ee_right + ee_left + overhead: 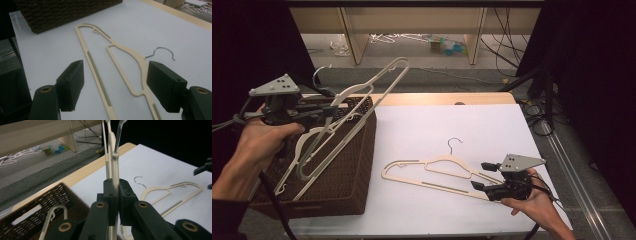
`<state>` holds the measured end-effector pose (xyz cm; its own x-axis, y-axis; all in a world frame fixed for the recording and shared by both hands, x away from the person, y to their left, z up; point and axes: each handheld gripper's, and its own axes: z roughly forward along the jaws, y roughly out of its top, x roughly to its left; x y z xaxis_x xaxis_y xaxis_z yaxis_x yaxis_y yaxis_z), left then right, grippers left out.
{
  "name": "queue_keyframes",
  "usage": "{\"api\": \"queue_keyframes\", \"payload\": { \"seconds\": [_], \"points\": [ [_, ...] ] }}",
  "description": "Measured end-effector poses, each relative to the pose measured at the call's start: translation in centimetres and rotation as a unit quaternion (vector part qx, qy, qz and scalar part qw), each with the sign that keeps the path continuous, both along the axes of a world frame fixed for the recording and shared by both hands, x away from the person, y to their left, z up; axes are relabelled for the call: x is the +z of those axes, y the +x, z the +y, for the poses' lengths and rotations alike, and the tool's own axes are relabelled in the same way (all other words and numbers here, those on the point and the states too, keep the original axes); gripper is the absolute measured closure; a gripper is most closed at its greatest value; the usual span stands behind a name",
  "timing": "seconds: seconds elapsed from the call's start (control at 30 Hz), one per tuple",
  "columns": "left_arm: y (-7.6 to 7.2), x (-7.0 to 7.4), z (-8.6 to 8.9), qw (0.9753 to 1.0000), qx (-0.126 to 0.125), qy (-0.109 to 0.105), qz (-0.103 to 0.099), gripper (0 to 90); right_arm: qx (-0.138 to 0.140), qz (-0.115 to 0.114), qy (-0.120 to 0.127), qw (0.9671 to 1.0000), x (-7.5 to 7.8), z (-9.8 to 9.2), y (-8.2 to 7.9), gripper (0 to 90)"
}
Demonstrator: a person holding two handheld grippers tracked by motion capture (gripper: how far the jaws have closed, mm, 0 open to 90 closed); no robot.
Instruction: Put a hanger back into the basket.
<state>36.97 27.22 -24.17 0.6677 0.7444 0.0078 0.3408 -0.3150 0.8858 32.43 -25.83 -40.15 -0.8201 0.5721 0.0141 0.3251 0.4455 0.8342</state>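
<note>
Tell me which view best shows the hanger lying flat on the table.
The right gripper view: the hanger on the table lies close between the open right gripper jaws, hook and bar clear. The high view shows that hanger whole but small. The left gripper view catches it at the side, partly cut off.

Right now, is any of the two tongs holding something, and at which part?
The left tongs are shut on a cream plastic hanger above the brown wicker basket, gripping its neck near the hook. The right tongs are open, holding nothing.
</note>
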Motion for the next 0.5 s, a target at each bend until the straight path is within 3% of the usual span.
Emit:
{"api": "queue_keyframes", "payload": {
  "seconds": [0.33, 0.5],
  "points": [
    [0.3, -2.1, 3.4, 0.9992, 0.034, 0.018, 0.005, 85.7, -0.003, 0.007, 0.005, 1.0000, -0.5, -0.1, 0.1, 29.5],
    [0.8, -3.4, 5.0, 0.9989, 0.043, 0.014, 0.012, 85.7, -0.008, 0.004, 0.010, 0.9999, -0.7, -0.3, 0.1, 28.3]
  ]
}}
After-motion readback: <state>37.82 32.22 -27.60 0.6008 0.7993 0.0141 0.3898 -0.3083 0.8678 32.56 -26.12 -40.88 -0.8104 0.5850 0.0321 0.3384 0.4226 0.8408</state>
